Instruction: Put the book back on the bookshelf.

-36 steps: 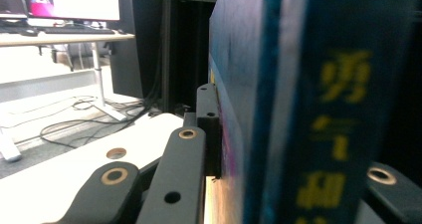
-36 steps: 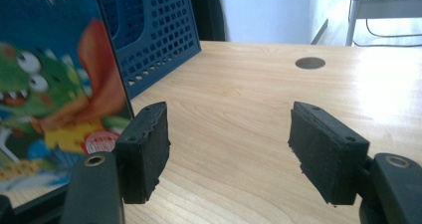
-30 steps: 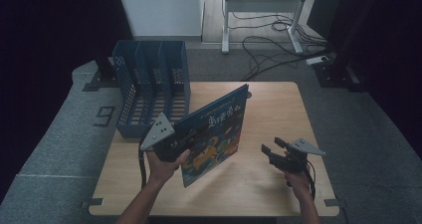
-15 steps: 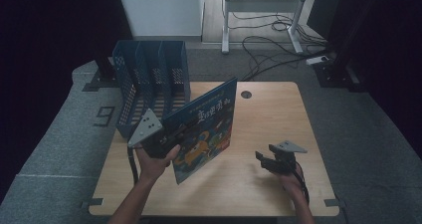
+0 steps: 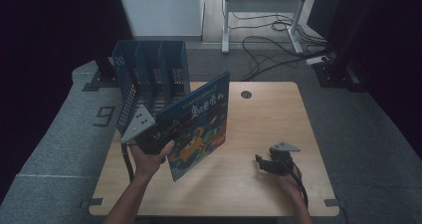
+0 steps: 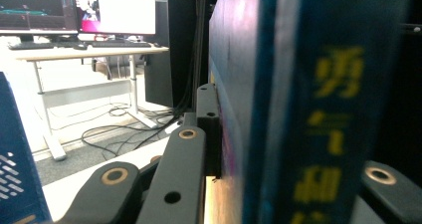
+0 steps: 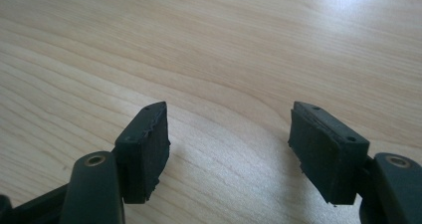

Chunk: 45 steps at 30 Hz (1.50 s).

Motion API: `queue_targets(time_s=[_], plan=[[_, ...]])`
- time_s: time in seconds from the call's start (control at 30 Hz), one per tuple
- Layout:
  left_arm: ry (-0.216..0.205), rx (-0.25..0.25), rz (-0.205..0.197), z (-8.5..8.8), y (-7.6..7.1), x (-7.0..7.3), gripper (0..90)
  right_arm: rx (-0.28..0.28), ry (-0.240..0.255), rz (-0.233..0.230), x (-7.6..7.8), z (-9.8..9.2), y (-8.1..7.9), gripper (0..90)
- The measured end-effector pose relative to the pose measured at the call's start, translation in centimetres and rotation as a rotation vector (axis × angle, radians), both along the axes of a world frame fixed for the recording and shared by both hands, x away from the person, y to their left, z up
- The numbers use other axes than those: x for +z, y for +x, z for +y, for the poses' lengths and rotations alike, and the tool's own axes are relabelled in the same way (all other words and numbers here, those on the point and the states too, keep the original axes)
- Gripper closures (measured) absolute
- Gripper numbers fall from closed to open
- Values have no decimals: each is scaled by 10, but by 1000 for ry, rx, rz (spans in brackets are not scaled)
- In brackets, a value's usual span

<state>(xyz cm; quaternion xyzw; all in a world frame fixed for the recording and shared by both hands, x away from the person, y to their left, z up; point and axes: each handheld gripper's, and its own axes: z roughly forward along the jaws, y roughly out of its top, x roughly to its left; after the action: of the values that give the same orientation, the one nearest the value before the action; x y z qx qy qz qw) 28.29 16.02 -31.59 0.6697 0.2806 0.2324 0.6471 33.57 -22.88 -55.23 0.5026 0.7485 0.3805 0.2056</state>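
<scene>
L gripper [image 5: 164,134] clamped on lower spine corner of blue picture book [image 5: 199,122]; book held tilted, upright-ish, above table [image 5: 278,109] near L edge, just beside blue file rack [image 5: 149,74]. R gripper [image 5: 263,163] jaws wide, nothing between, low over table nr R front corner, well apart from book.

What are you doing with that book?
A person holds a picture book clamped in the left gripper, lifted off the wooden table and tilted, right beside the blue file rack. It is not in a slot yet. The right gripper sits low over the table with open jaws, holding nothing.
</scene>
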Motion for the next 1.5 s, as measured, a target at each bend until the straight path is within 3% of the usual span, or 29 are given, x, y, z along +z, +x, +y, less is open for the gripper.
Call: queue_targets(time_s=[0.1,0.5,0.63,1.03,1.33,1.5], plan=[[-6,12,-5,5,1,2,823,-1,-30,6,-1,3,0,313],[-19,44,3,14,9,11,823,-6,-43,8,-2,5,0,310],[-22,55,3,20,10,18,822,-23,-73,0,-2,7,-1,313],[-37,101,-18,33,14,38,822,-40,-71,2,-2,8,-3,314],[-31,125,-29,35,17,44,822,-42,-71,-1,-2,8,-3,328],[-50,150,-28,35,22,44,822,-38,-71,-3,-2,8,-4,337]])
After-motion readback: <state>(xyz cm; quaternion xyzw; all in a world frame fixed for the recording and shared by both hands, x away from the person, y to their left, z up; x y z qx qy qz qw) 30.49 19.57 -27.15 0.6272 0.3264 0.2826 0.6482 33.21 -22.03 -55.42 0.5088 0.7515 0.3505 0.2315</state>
